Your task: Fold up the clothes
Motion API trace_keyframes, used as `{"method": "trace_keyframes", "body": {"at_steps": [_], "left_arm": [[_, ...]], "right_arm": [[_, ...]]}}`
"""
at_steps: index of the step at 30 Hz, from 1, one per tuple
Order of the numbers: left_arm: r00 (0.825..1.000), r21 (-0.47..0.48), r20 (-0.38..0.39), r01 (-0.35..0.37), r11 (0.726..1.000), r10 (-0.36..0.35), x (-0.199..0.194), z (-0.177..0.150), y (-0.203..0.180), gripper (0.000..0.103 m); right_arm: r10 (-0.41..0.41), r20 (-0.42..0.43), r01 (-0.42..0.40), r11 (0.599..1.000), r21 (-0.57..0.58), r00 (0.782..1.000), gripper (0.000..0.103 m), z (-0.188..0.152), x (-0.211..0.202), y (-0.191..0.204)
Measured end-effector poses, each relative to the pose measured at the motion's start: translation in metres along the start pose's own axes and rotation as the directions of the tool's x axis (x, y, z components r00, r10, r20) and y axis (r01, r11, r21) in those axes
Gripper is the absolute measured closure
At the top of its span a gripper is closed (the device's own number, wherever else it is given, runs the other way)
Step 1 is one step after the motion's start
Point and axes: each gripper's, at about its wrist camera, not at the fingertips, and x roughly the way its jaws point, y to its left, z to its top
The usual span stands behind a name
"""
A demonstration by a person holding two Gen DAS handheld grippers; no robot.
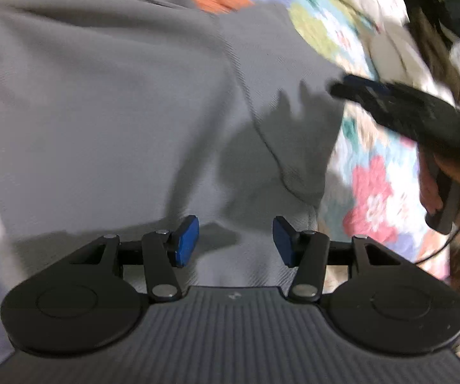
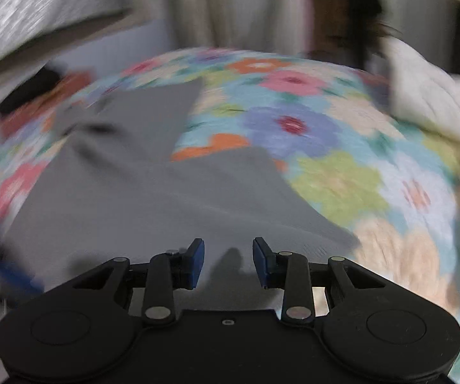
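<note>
A grey garment [image 1: 118, 105] lies spread on a flowered bedspread [image 1: 370, 192], with folds and a seam running down its right part. My left gripper [image 1: 235, 241] hovers low over the garment's near part, jaws open and empty. My right gripper shows in the left wrist view [image 1: 351, 89] as a blurred black shape at the garment's right edge, held in a hand. In the right wrist view the grey garment [image 2: 153, 198] fills the middle and left, and my right gripper [image 2: 228, 262] is open and empty just above its near edge.
The flowered bedspread [image 2: 342, 160] covers the bed. A white quilted cloth [image 2: 428, 102] lies at the far right. A dark and orange item [image 2: 38, 92] lies at the far left. Part of the left gripper [image 2: 3, 278] shows blurred at the left edge.
</note>
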Motion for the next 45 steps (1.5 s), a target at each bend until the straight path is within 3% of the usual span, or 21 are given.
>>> {"method": "trace_keyframes", "body": {"at_steps": [3, 5, 6, 11, 13, 16, 19, 24, 26, 28, 31, 32, 34, 35, 36, 38, 39, 42, 45], "left_arm": [[0.985, 0.046, 0.087, -0.156, 0.987, 0.152, -0.042, 0.008, 0.013, 0.052], [0.949, 0.068, 0.157, -0.286, 0.956, 0.272, -0.072, 0.014, 0.026, 0.052], [0.939, 0.055, 0.186, -0.304, 0.951, 0.290, -0.084, 0.019, 0.036, 0.051], [0.896, -0.117, 0.345, -0.255, 0.960, 0.280, -0.135, 0.047, 0.107, 0.048], [0.879, -0.199, 0.374, -0.236, 0.951, 0.296, -0.142, 0.061, 0.141, 0.048], [0.872, -0.285, 0.367, -0.227, 0.931, 0.325, -0.135, 0.082, 0.178, 0.048], [0.866, -0.334, 0.375, -0.207, 0.920, 0.331, -0.130, 0.099, 0.212, 0.048], [0.835, -0.439, 0.401, -0.184, 0.879, 0.375, -0.117, 0.112, 0.245, 0.048], [0.829, -0.408, 0.420, -0.191, 0.893, 0.369, -0.112, 0.122, 0.244, 0.041], [0.811, -0.412, 0.433, -0.209, 0.887, 0.393, -0.105, 0.134, 0.250, 0.031], [0.779, -0.410, 0.437, -0.273, 0.870, 0.450, -0.092, 0.153, 0.263, 0.028], [0.787, -0.398, 0.433, -0.271, 0.876, 0.440, -0.087, 0.160, 0.267, 0.028], [0.828, -0.366, 0.432, -0.201, 0.909, 0.357, -0.081, 0.171, 0.276, 0.038], [0.846, -0.350, 0.431, -0.165, 0.922, 0.315, -0.079, 0.176, 0.280, 0.063], [0.852, -0.341, 0.437, -0.139, 0.930, 0.287, -0.081, 0.180, 0.280, 0.097], [0.863, -0.322, 0.449, -0.087, 0.943, 0.233, -0.085, 0.187, 0.279, 0.100], [0.852, -0.336, 0.471, -0.065, 0.940, 0.228, -0.092, 0.189, 0.276, 0.100], [0.841, -0.336, 0.518, 0.033, 0.941, 0.155, -0.111, 0.203, 0.266, 0.100], [0.840, -0.285, 0.534, 0.071, 0.956, 0.097, -0.120, 0.224, 0.248, 0.100]], "right_arm": [[0.021, -0.019, -0.025, 0.981, -0.195, 1.000, 0.065, 0.045, -0.017, 0.029], [0.048, -0.025, -0.054, 0.956, -0.290, 0.999, 0.065, 0.080, -0.025, 0.051], [0.068, -0.032, -0.074, 0.945, -0.319, 0.997, 0.065, 0.098, -0.026, 0.062], [0.163, -0.108, -0.195, 0.843, -0.501, 0.981, 0.062, 0.178, -0.004, 0.132], [0.168, -0.154, -0.225, 0.815, -0.534, 0.974, 0.062, 0.192, 0.023, 0.155], [0.170, -0.172, -0.239, 0.783, -0.574, 0.970, 0.062, 0.196, 0.066, 0.181], [0.210, -0.154, -0.260, 0.775, -0.576, 0.966, 0.062, 0.191, 0.100, 0.196], [0.259, -0.140, -0.293, 0.791, -0.538, 0.956, 0.062, 0.190, 0.148, 0.200], [0.257, -0.137, -0.290, 0.793, -0.536, 0.957, 0.061, 0.194, 0.163, 0.197], [0.251, -0.136, -0.284, 0.785, -0.551, 0.958, 0.060, 0.197, 0.175, 0.197], [0.238, -0.166, -0.289, 0.752, -0.592, 0.957, 0.052, 0.207, 0.189, 0.200], [0.243, -0.171, -0.297, 0.745, -0.598, 0.955, 0.050, 0.211, 0.192, 0.200], [0.270, -0.180, -0.323, 0.731, -0.601, 0.946, 0.048, 0.218, 0.195, 0.199], [0.283, -0.182, -0.335, 0.725, -0.602, 0.942, 0.047, 0.221, 0.198, 0.199], [0.291, -0.177, -0.337, 0.722, -0.604, 0.940, 0.046, 0.223, 0.200, 0.198], [0.301, -0.157, -0.333, 0.724, -0.604, 0.941, 0.043, 0.224, 0.205, 0.197], [0.310, -0.144, -0.332, 0.728, -0.599, 0.940, 0.042, 0.225, 0.207, 0.195], [0.358, -0.108, -0.354, 0.745, -0.565, 0.927, 0.040, 0.226, 0.212, 0.191], [0.403, -0.074, -0.378, 0.759, -0.530, 0.912, 0.038, 0.230, 0.217, 0.190]]}}
